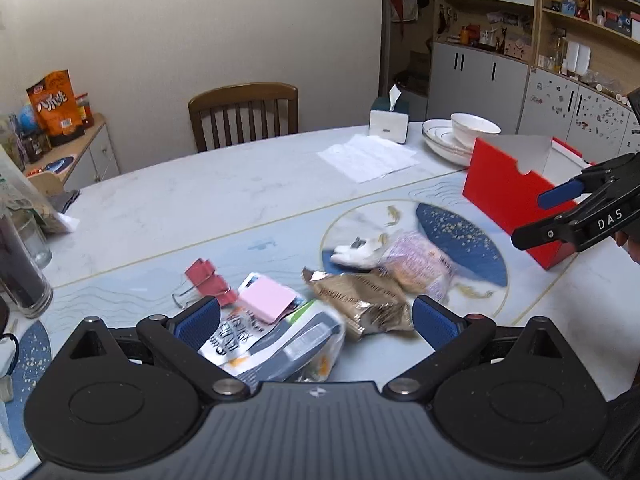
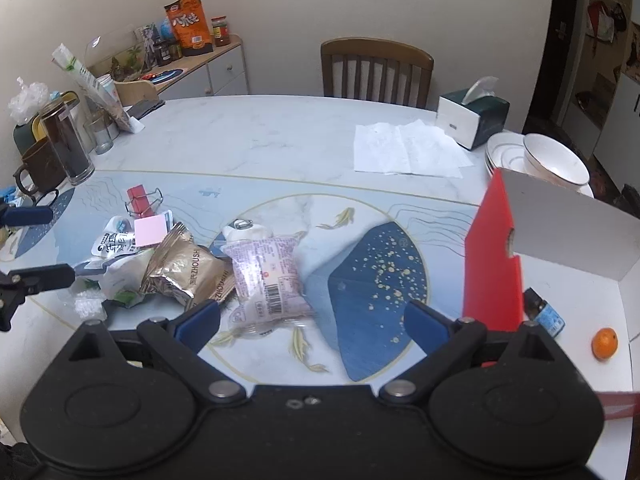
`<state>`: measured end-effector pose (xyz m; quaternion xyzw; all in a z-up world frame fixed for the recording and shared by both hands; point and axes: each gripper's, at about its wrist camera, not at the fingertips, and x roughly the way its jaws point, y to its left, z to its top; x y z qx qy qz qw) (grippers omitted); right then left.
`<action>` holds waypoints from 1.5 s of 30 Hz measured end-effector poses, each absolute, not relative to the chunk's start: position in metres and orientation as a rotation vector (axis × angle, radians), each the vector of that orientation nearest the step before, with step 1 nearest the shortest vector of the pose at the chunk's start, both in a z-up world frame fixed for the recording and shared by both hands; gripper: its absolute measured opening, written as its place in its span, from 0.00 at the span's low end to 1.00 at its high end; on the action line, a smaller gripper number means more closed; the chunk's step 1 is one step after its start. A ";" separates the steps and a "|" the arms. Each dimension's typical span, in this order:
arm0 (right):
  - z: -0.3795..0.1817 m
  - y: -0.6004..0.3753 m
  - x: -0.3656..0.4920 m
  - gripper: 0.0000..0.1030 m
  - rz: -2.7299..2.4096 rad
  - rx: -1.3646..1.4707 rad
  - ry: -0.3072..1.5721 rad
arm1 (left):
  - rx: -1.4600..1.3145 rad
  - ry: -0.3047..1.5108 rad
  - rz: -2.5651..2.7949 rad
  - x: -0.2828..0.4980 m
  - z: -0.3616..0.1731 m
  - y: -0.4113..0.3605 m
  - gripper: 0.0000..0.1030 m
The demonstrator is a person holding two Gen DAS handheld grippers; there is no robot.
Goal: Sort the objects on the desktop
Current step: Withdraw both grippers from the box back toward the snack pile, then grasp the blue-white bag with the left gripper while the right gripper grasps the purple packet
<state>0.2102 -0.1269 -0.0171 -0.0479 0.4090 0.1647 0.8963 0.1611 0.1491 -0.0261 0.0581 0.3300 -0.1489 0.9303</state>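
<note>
A heap of small items lies on the table mat: a gold snack packet (image 1: 360, 300) (image 2: 188, 272), a clear purple-printed bun packet (image 1: 418, 264) (image 2: 266, 276), a pink sticky-note pad (image 1: 267, 298) (image 2: 150, 230), red binder clips (image 1: 208, 278) (image 2: 140, 200) and a white and grey pouch (image 1: 276, 344) (image 2: 116, 256). My left gripper (image 1: 316, 320) is open and empty, just above the pouch. My right gripper (image 2: 312, 320) is open and empty, over the bun packet's near end. A red box (image 1: 516, 200) (image 2: 494, 256) stands to the right; it holds an orange (image 2: 605, 343) and a small blue bottle (image 2: 544, 312).
A tissue box (image 2: 472, 120), a paper sheet (image 2: 404, 148) and stacked white bowls (image 2: 554, 160) sit at the far right. A dark jar (image 2: 68, 144), a mug (image 2: 38, 168) and glasses stand at the left edge. A wooden chair (image 2: 376, 72) is behind the table.
</note>
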 end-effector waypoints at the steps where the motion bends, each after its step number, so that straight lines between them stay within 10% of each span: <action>1: -0.019 -0.125 0.211 0.96 0.344 -0.100 0.845 | 0.116 0.684 -0.307 0.162 -0.028 0.152 1.00; 28: -0.067 -0.083 0.268 0.95 0.359 -0.093 0.943 | 0.280 0.755 -0.420 0.196 -0.078 0.186 0.99; 45: -0.090 -0.061 0.288 0.81 0.405 -0.135 0.986 | 0.258 0.772 -0.461 0.207 -0.084 0.181 0.55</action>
